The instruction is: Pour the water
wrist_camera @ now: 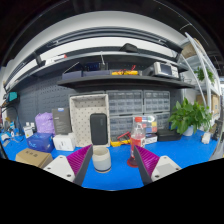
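A white cup (101,159) stands on the blue table top (175,152) between my fingers, close to the left finger (82,160), with a gap at each side. A clear bottle (138,138) with a red label and a red cap stands upright just ahead of the right finger (148,162), at its inner side. My gripper (114,163) is open and holds nothing. The magenta pads face inward at both sides.
A white box with a black front panel (92,122) stands behind the cup. Left of it are a purple container (44,124), a blue object (41,142) and a cardboard box (33,157). A potted plant (190,116) is at the right. Shelves (120,78) run above.
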### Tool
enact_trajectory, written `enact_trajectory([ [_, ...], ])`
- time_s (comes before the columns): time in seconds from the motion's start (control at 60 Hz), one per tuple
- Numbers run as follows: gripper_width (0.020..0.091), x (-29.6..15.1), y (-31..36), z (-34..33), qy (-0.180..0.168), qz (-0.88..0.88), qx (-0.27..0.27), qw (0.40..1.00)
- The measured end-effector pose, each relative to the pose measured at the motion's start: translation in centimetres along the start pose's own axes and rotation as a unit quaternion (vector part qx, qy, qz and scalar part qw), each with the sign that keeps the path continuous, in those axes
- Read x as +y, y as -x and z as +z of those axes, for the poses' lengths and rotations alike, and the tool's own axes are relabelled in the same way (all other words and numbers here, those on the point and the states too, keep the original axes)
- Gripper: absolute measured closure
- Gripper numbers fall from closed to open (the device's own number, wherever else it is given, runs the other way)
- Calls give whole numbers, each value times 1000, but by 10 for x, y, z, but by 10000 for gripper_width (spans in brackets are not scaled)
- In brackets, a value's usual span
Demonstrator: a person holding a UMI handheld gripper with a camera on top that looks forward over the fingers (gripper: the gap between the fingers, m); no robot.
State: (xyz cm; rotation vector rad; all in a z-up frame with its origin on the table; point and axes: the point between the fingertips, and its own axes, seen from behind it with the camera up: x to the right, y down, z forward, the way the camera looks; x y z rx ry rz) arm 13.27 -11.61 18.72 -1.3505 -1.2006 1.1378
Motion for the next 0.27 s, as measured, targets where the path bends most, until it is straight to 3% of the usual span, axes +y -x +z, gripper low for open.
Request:
enact_trajectory([
  [0.267, 268, 13, 15, -7, 14, -14, -9, 1000],
])
